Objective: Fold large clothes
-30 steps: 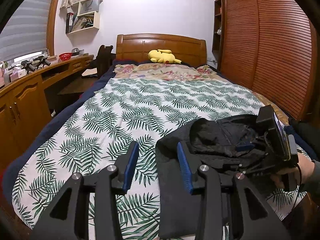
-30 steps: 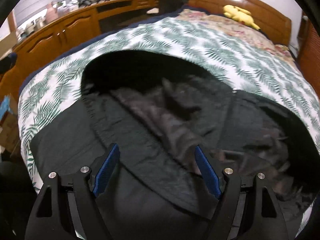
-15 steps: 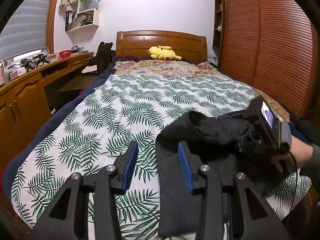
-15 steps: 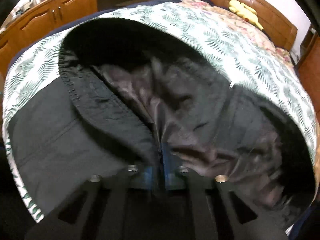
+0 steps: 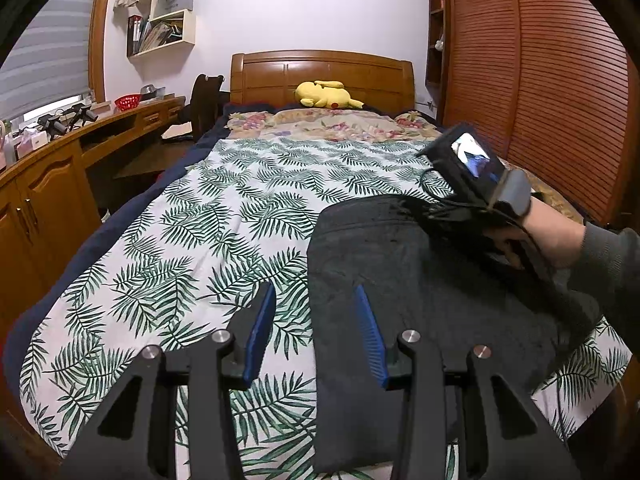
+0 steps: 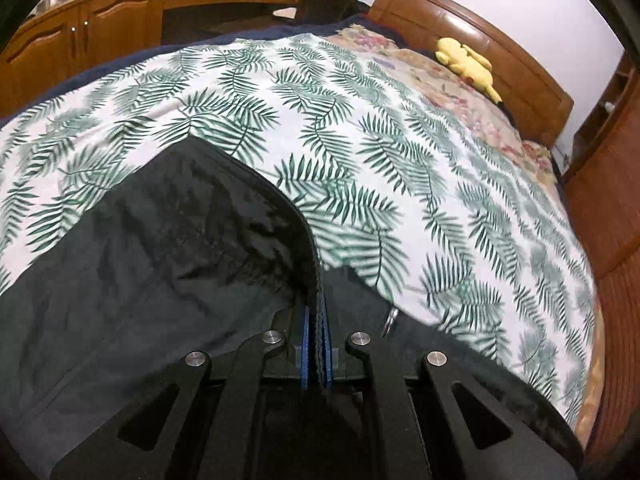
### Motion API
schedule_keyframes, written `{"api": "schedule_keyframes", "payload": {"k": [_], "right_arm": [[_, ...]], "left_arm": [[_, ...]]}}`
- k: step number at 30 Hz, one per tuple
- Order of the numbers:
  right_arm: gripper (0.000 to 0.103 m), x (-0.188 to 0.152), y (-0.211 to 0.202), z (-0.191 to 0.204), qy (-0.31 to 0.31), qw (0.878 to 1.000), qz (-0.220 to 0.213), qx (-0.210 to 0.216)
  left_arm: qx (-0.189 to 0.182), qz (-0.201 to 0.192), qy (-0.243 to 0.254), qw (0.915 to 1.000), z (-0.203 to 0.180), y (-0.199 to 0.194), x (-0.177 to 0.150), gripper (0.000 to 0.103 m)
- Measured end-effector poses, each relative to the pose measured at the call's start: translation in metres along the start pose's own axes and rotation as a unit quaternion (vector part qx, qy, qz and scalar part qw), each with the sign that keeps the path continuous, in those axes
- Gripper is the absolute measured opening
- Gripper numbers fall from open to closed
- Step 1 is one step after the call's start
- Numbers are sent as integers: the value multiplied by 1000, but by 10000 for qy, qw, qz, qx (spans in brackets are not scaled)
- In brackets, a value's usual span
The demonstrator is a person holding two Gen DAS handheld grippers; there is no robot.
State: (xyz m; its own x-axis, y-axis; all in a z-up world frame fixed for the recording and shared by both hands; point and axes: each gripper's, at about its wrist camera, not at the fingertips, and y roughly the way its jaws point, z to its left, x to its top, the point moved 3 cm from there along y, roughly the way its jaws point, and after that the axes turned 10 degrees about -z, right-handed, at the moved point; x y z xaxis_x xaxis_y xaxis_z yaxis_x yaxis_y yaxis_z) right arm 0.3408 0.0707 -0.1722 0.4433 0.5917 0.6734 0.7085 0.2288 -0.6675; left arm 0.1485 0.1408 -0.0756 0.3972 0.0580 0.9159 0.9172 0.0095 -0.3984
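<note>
item: black garment [image 5: 420,292], large, dark, partly folded; lies on the bed [image 5: 168,264] at lower right of the left wrist view, long axis running from the bottom edge up toward the headboard [image 5: 320,72]. its left edge is a straight line running up the frame.

right gripper [image 6: 316,332]: fingers pressed together, pinching a ribbed hem of the garment at lower centre of the right wrist view; the cloth rises to the pinch in a peak, the rest spreading left and down. the jaws have just been closing, and the hem is between them.

left gripper [image 5: 312,332]: fingers spread part way, nothing between the pads; the right-hand finger stands over the garment's left edge, the left-hand one over the leaf-print cover. this hand is the nearer to that free edge.

person's hand [image 5: 552,240]: right of frame in the left wrist view, on the handle above the garment's far end.

surroundings: yellow plush toy [image 5: 328,95] at the headboard, well apart; wooden bench [image 5: 60,156] along the left; slatted wardrobe doors [image 5: 560,92] at right. nothing lies in the way on the cover beyond the garment.
</note>
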Motion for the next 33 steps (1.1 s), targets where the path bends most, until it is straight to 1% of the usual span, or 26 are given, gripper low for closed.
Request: {"api": "schedule_keyframes", "payload": {"k": [2,4,6,8,10,13,18,21,24,28,31,33], "right_arm": [[3,5,3,-3,108,9999,-42,-59],[13,8,4,-8,192,9996,-76,-179],[36,9,-5,-17,347,9989,-165,-271],[46,9,-19,-29,550,9977,-340,-207],[48,5,-33,-39,596,9969,-428,-275],[48,-16,-52,-62,677,9965,-302,-377],[48,-67,-69,-114,937,9927,59,-756],[48,-103,-79,-146,1210,9875,235,-986],[48,-149,-83,-174,1620,9783,577,-1156],[48,-195,-85,-193,2066,9674,905,-1149],[48,-218,-86,-198,2344,9616,1036,-986],[46,-225,-87,-201,2566,9576,991,-853]], "left_arm": [[-14,9,6,10000,-3,3,1,41],[-55,12,8,10000,-6,5,1,41],[-90,21,9,10000,-10,7,2,41],[-144,36,17,9999,-14,9,2,41],[-217,56,42,9997,-21,12,2,41],[-255,72,125,9996,-30,13,0,41],[-338,134,188,9992,-47,18,-4,41],[-393,180,194,9989,-56,22,-8,41],[-478,271,212,9983,-67,28,-12,41],[-535,363,288,9975,-79,34,-18,41],[-594,434,345,9967,-90,39,-22,41],[-619,473,395,9962,-96,42,-23,41]]}}
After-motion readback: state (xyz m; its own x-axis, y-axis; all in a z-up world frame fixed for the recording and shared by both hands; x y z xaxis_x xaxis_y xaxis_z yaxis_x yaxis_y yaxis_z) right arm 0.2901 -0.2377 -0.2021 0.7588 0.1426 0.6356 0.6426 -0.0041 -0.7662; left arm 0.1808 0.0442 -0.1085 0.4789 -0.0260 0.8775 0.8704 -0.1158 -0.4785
